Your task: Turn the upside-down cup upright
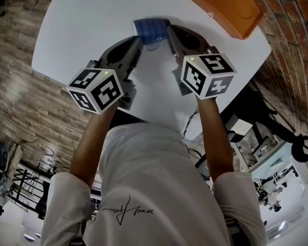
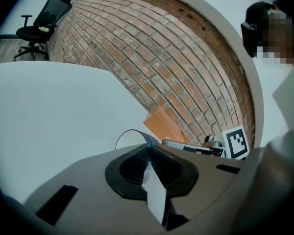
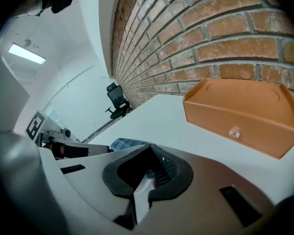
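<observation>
Two forearms reaching forward, left gripper [image 1: 137, 41] and right gripper [image 1: 171, 33] both nipping the blue cup [image 1: 150, 28] (from either side).

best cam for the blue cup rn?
Head view: the blue cup shows its ribbed side, between the left claw and right claw. Left gripper view catches only its thin rim arc; right gripper view only a blue sliver.

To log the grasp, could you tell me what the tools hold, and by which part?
Both hold the ribbed blue plastic cup: the left tool pinches its thin wall at the rim; the right tool seems to pinch the opposite side.
</observation>
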Demonstrator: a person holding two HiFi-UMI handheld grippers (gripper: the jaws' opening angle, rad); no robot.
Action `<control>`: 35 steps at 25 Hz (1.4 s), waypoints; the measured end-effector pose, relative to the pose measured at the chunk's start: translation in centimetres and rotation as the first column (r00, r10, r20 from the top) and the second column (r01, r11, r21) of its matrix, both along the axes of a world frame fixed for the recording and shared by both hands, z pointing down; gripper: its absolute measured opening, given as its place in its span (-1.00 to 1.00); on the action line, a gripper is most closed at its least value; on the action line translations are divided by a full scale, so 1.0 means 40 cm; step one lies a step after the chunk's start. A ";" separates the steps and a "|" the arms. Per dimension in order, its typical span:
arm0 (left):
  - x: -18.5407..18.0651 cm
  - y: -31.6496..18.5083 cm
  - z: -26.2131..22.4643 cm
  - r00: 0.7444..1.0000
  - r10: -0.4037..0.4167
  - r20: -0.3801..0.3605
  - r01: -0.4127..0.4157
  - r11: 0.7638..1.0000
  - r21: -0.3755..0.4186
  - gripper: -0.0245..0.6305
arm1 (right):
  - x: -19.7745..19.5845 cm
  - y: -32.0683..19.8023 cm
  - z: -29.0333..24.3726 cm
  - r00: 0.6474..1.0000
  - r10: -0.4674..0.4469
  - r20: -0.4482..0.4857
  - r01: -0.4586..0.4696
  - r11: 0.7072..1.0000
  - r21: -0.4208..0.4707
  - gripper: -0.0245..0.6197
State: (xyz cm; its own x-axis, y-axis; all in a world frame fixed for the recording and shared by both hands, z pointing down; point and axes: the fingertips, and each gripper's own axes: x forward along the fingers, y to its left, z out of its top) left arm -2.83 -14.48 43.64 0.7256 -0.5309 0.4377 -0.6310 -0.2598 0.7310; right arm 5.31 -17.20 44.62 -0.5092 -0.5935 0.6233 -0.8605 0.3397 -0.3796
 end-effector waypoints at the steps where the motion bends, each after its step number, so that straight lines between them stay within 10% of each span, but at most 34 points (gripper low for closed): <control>1: 0.000 0.001 0.001 1.000 0.000 -0.004 0.000 1.000 -0.004 -0.89 | 0.000 0.000 0.001 1.000 0.001 0.002 -0.001 1.000 -0.001 -0.86; 35: -0.044 0.032 -0.004 0.999 0.044 -0.011 -0.044 0.999 -0.032 -0.89 | -0.047 0.025 0.011 0.999 0.002 0.033 -0.001 1.000 -0.026 -0.86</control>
